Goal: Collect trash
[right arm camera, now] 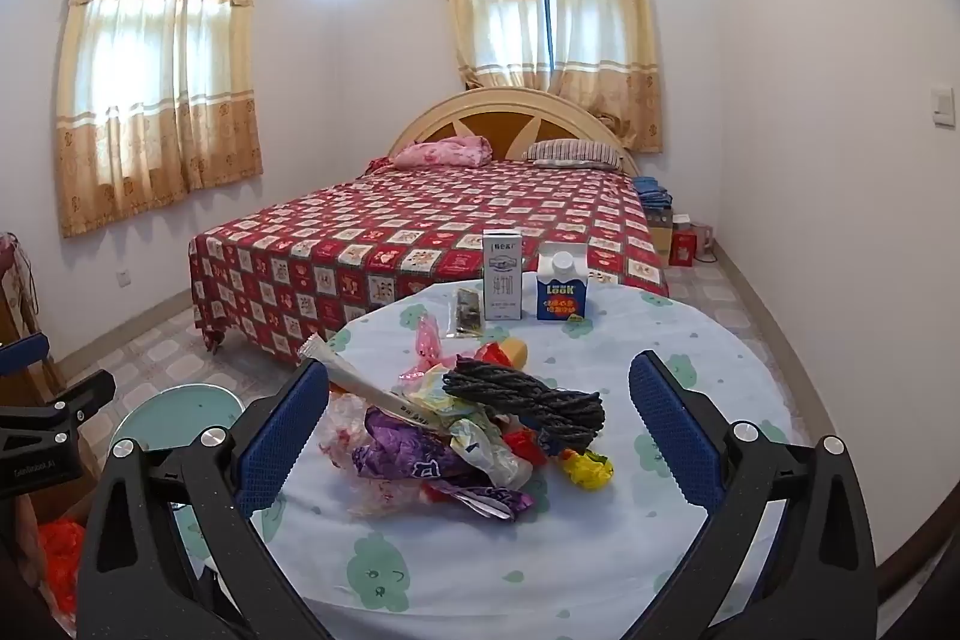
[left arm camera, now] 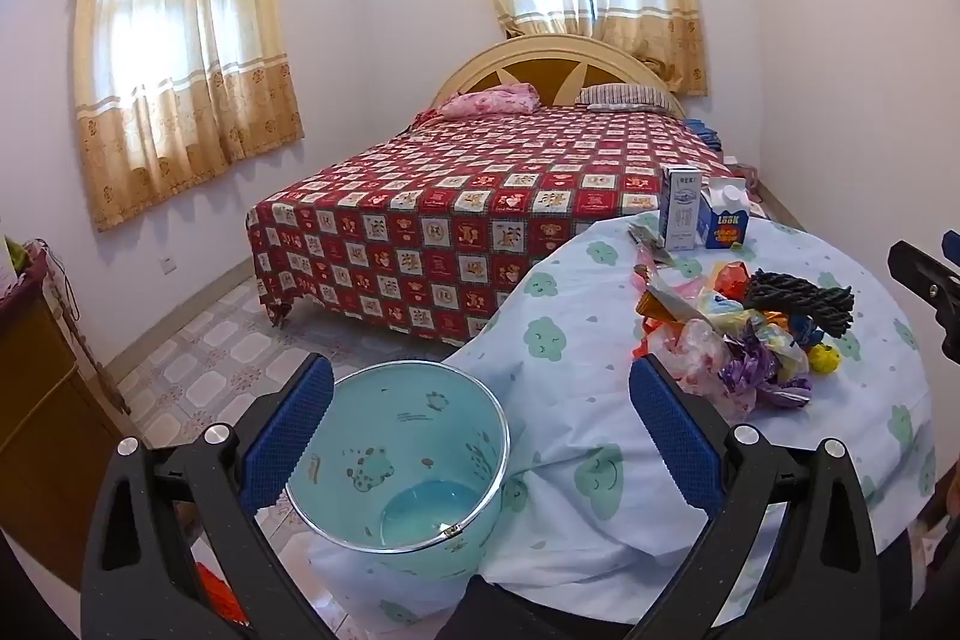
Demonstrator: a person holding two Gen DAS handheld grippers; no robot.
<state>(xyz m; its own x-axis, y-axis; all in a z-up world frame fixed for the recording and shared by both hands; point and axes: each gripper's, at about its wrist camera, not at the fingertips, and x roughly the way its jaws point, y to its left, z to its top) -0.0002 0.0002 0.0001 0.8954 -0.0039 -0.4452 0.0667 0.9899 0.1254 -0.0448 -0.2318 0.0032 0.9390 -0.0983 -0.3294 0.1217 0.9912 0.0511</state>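
The table point(right arm camera: 600, 550) is covered in matt printed cloth. Crinkled glossy plastic wrappers point(right arm camera: 432, 460) and a rough dark rope bundle point(right arm camera: 528, 394) are seen on it. The bin point(left arm camera: 420, 436) is made of smooth, glossy plastic with a metal rim. Each hand-held gripper's pads point(right arm camera: 282, 436) are textured blue rubber.
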